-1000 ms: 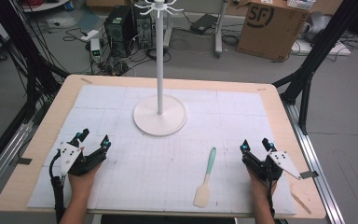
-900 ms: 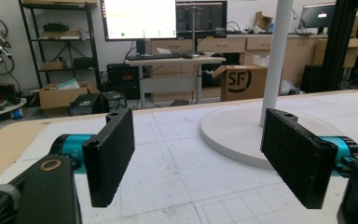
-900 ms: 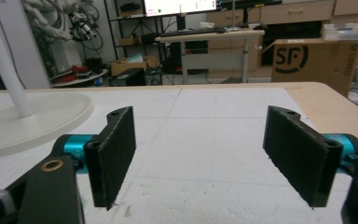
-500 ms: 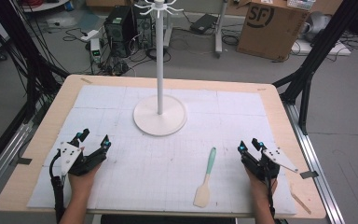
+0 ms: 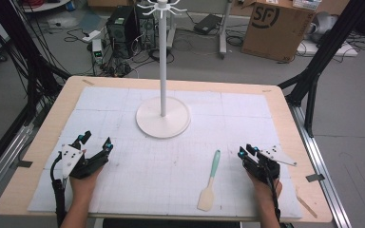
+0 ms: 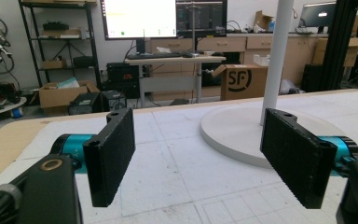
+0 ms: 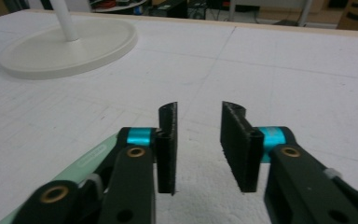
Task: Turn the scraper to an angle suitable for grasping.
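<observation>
A spatula (image 5: 210, 181) with a mint-green handle and a cream blade lies flat on the white gridded mat (image 5: 180, 156) near the table's front edge, right of centre, blade toward the front edge and handle pointing away from the person. In the right gripper view its green handle (image 7: 81, 161) shows at the lower left, beside that gripper's left jaw. The right gripper (image 5: 245, 153) rests just to the right of the spatula, close to the table's front right corner, held by a hand (image 5: 264, 183); its jaws stand a narrow gap apart with nothing between them (image 7: 198, 147). The left gripper (image 5: 95, 141) sits near the front left corner, well apart from the spatula, its jaws spread wide and empty (image 6: 200, 156). A white stand (image 5: 162, 116) with a round flat base and a tall thin pole rises from the middle of the table (image 5: 285, 102), toward the far edge. Beyond the far edge, a cardboard box (image 5: 276, 26) and cables lie on the floor
</observation>
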A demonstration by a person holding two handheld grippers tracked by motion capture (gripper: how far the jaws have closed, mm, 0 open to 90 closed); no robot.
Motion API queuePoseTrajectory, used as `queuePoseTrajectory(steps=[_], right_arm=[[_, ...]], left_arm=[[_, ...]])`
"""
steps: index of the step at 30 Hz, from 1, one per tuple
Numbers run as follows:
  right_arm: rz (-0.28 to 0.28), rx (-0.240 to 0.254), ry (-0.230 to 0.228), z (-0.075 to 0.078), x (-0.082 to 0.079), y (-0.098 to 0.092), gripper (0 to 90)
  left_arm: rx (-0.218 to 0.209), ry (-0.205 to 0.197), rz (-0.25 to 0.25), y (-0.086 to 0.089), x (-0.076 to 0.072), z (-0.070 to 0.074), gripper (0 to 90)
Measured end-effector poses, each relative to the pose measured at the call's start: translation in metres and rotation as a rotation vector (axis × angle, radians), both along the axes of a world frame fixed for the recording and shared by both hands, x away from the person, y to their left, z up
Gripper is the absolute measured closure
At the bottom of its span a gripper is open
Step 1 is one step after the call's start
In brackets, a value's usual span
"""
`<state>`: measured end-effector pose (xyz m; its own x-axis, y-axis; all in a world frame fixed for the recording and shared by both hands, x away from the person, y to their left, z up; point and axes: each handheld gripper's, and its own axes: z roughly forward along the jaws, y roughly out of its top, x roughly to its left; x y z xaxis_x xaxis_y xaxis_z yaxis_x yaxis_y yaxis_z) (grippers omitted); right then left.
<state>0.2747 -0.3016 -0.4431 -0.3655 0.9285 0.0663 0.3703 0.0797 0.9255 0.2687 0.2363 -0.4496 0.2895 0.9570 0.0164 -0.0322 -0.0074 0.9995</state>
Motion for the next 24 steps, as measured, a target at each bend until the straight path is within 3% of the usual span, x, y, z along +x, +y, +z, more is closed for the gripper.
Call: queuePoseTrajectory(steps=[2, 11, 15, 24], right_arm=[[0.025, 0.012, 0.019, 0.0, 0.0, 0.001, 73.5], [0.128, -0.024, 0.072, -0.001, 0.002, 0.01, 89.6], [0.172, -0.067, 0.08, -0.002, 0.003, 0.015, 89.7], [0.263, -0.11, 0.169, -0.005, 0.01, 0.025, 89.7]], left_arm=[[0.002, 0.001, 0.0, 0.0, 0.0, 0.0, 26.7], [0.003, 0.002, -0.002, 0.0, 0.0, 0.0, 26.8], [0.002, 0.002, -0.002, 0.0, 0.0, 0.0, 26.9], [0.004, 0.004, -0.011, 0.0, 0.0, 0.0, 26.9]])
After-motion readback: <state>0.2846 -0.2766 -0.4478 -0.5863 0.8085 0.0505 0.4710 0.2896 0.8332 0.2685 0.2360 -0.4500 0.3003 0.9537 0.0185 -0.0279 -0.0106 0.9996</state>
